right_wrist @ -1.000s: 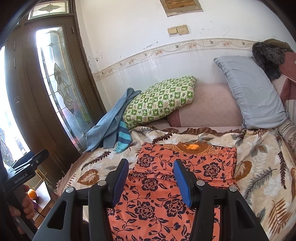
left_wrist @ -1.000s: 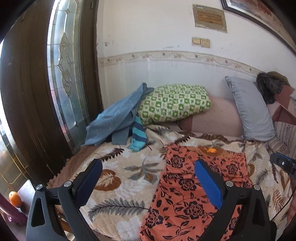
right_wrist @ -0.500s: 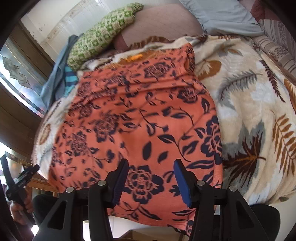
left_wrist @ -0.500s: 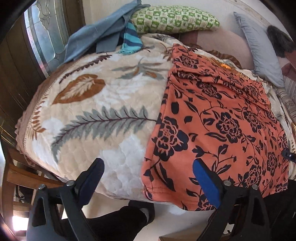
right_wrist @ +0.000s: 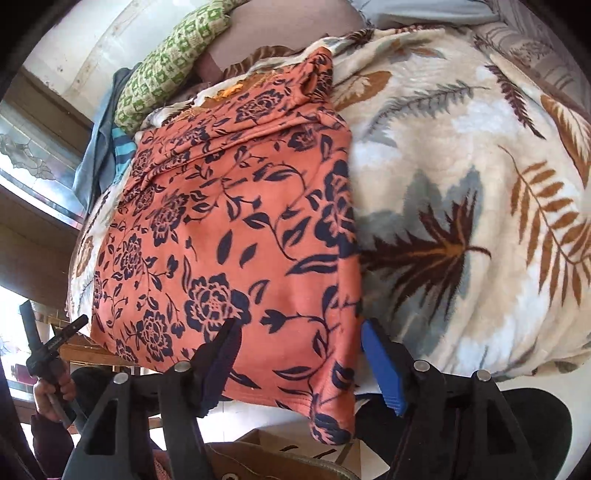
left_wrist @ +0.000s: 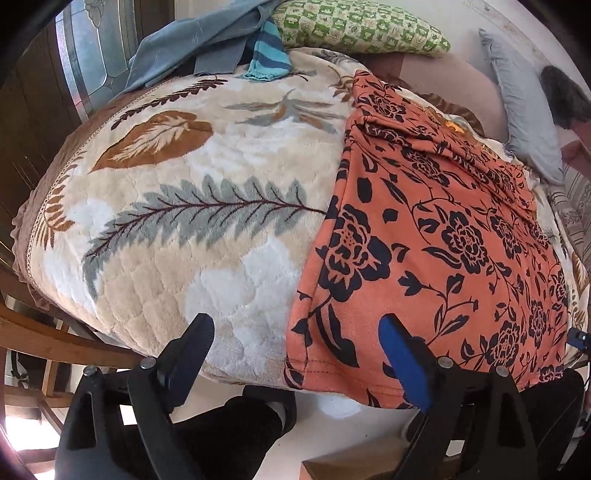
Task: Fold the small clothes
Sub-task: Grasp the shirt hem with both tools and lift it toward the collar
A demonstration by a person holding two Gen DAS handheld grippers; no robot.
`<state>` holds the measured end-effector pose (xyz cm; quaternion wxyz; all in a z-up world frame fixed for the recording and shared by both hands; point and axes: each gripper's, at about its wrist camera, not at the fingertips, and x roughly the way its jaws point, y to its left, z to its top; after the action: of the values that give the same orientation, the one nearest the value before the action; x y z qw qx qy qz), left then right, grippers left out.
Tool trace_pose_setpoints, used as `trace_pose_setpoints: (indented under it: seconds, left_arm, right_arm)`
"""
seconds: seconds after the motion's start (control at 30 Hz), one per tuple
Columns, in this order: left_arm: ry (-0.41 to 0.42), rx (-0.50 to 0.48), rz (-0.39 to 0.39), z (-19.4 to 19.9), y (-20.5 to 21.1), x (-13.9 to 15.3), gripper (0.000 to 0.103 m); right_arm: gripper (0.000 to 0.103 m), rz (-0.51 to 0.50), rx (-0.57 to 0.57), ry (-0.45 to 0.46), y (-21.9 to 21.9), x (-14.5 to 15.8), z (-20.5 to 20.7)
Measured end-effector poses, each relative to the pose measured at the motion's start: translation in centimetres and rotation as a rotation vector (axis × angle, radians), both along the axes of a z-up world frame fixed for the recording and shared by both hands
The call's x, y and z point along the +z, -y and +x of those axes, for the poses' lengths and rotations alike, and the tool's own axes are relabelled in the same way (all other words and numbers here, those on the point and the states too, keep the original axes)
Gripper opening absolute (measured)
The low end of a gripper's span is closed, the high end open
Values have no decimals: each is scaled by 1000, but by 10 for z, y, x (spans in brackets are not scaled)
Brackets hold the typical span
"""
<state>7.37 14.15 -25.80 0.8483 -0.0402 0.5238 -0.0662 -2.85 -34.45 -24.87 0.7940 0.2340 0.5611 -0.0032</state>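
Observation:
An orange garment with a dark floral print lies spread flat on the leaf-patterned blanket, its hem hanging over the near edge of the bed. My left gripper is open and straddles the hem's left corner. In the right wrist view the same garment fills the middle. My right gripper is open around the hem's right corner, which droops below the bed edge. Neither gripper holds cloth.
A blue garment and a striped teal cloth lie at the far left by a green checked pillow. A grey pillow leans at the back right. A cardboard box sits on the floor below.
Both grippers have tilted down and come in close to the garment's near hem at the bed edge. Both stay open.

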Motion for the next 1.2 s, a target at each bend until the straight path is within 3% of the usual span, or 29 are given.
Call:
trace_pose_setpoints:
  seconds: [0.03,0.1,0.13,0.2,0.27,0.33,0.37,0.43,0.53,0.77,0.9,1.03,1.2]
  left_arm:
    - [-5,-7,-20,1,1,-3,87]
    - [-40,-30,-29,7,4,-16,54]
    - [-70,-52,-18,8,8,-24,32]
    - [-43,-75,13,4,15,-26,29]
    - [-33,-98,5,1,16,-24,11]
    - [-43,-106,-43,1,12,-21,9]
    - [-46,-109,-63,1,9,-19,8]
    - [-47,-113,-107,1,3,-15,8]
    - [-48,-116,-179,3,-1,-4,8]
    - [5,-142,-322,30,-11,46,8]
    - [41,-152,-364,77,-6,80,8]
    - [72,-146,-376,150,2,106,8]
    - [53,-109,-365,263,31,102,8]
  right_arm:
    - [71,11,-11,-17,2,-7,-3]
    - [71,55,-38,-51,4,-22,-5]
    - [71,67,-45,-66,2,-29,-6]
    - [71,50,-23,-81,-8,-38,-7]
    - [51,-48,10,-99,-21,-42,-6]
    - [16,-53,56,-95,-27,-36,-8]
    - [9,-48,64,-91,-27,-30,-9]
    - [6,1,68,-72,-22,-18,-12]
    - [5,178,50,25,-9,7,-13]
    - [5,434,-23,227,20,63,17]
    - [5,473,-77,324,42,95,59]
    - [5,471,-145,394,69,115,118]
    - [5,466,-243,389,106,105,211]
